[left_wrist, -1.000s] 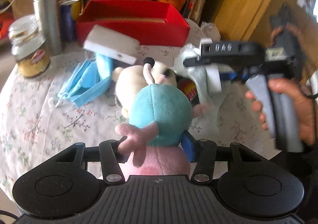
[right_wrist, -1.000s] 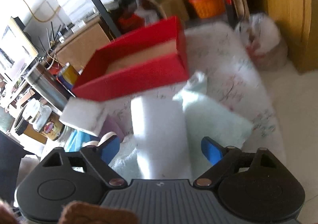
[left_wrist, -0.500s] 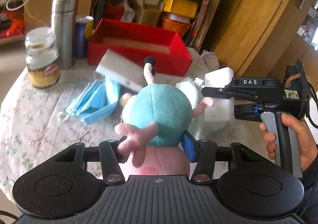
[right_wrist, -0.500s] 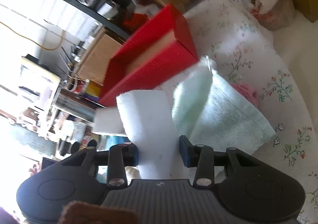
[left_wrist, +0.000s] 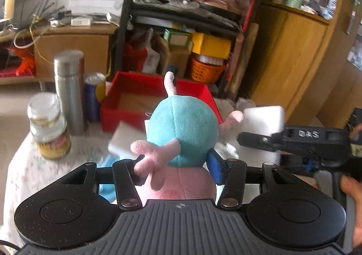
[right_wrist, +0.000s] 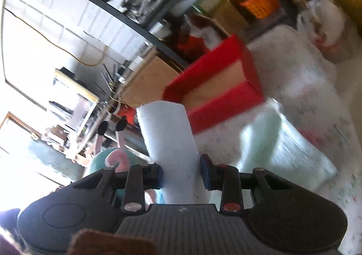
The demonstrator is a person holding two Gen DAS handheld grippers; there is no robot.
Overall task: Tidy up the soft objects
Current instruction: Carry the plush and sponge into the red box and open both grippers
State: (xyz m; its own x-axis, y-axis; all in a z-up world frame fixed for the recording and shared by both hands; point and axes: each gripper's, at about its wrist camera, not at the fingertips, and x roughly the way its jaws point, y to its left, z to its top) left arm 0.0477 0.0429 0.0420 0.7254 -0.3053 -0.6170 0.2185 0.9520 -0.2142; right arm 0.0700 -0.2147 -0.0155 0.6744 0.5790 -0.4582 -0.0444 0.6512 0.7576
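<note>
The desk (left_wrist: pixel 27 171), under a floral cloth, fills the lower left of the left wrist view and the right side of the right wrist view. On it, at the centre of the left view, sits the open red box (left_wrist: pixel 126 105) with a bare brown floor; in the right view the box (right_wrist: pixel 226 105) lies just right of centre.

The left gripper (left_wrist: pixel 174 164) rises from the bottom of its frame, its jaws clamped on the plush toy (left_wrist: pixel 183 133), a teal-headed, pink-bodied figure held up in front of the box; in the right view the toy (right_wrist: pixel 108 160) peeks out at lower left.

The right gripper (right_wrist: pixel 181 175) has its jaws pressed narrow on the white foam block (right_wrist: pixel 169 146), which stands up at mid-frame, its top beside the box's near corner. In the left view that block (left_wrist: pixel 264 119) shows at the right edge, with the gripper (left_wrist: pixel 262 144) across it.

A pale green towel (right_wrist: pixel 291 155) lies on the cloth, lower right of the right view.

A steel flask (left_wrist: pixel 69 87), a jar (left_wrist: pixel 49 126) and a can (left_wrist: pixel 95 94) stand left of the box. A second white foam piece (left_wrist: pixel 124 139) lies below the box's front wall, blurred.
</note>
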